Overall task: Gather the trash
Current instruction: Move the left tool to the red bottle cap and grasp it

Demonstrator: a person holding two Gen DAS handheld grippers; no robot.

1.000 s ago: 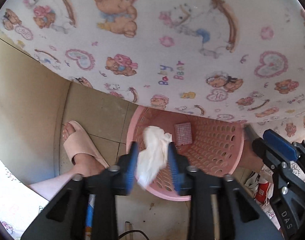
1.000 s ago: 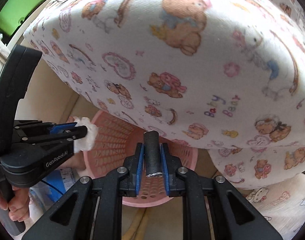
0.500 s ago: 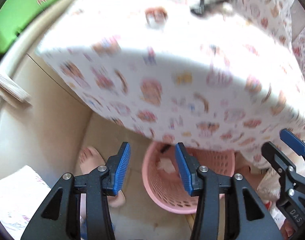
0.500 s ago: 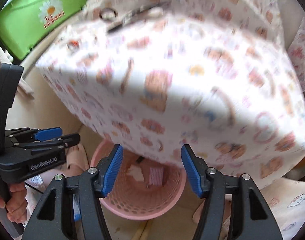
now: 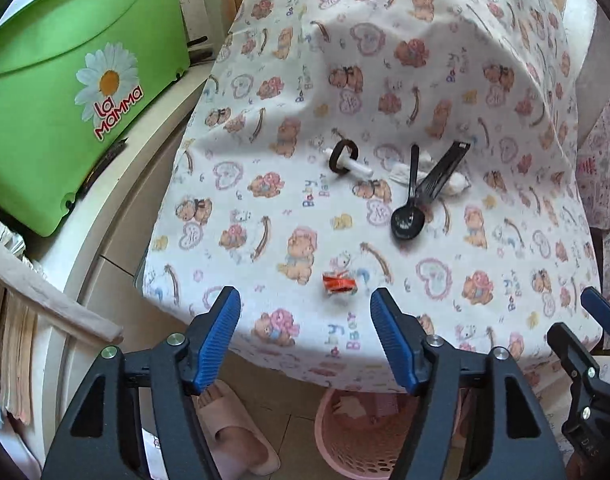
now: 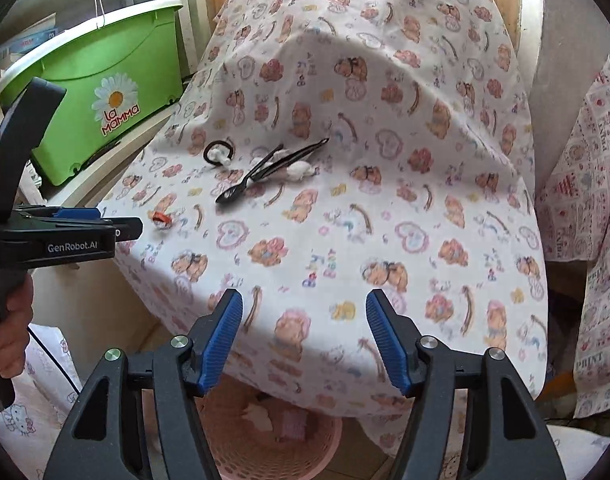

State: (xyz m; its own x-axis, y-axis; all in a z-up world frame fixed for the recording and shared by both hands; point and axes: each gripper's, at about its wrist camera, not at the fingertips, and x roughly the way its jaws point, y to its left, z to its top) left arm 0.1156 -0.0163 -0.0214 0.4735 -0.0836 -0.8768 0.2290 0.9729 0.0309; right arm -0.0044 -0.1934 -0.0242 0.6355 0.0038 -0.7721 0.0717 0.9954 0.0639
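Both claws are empty with jaws spread wide: the left claw (image 5: 305,340) hangs over the near edge of the table (image 5: 505,240), and the right claw (image 6: 303,340) is beside it, further toward the right edge.

The trash nearest is a red wrapper (image 5: 339,283), crumpled, lying just in from the near edge and almost in line with the left claw. It looks light and thin, likely crinkly film that will flatten and slide on the cloth, so I would pinch it across its raised folds rather than try to get under it.

Toward the middle of the table lie a black spoon (image 5: 409,216) and a black fork (image 5: 441,176), crossed over white tissue (image 5: 457,186). The cutlery seems stiff, smooth plastic, light and prone to slip; taking each by the handle, across its narrow width, looks safest. The tissue is soft and will crush to nothing, so any bunched part will do, once the cutlery is off it.

Left of these, a dark ring (image 5: 343,155) sits around a small white stick (image 5: 355,167); what they are I cannot tell.

The pink basket (image 5: 345,440) stands on the floor below the near edge, with scraps already in it.
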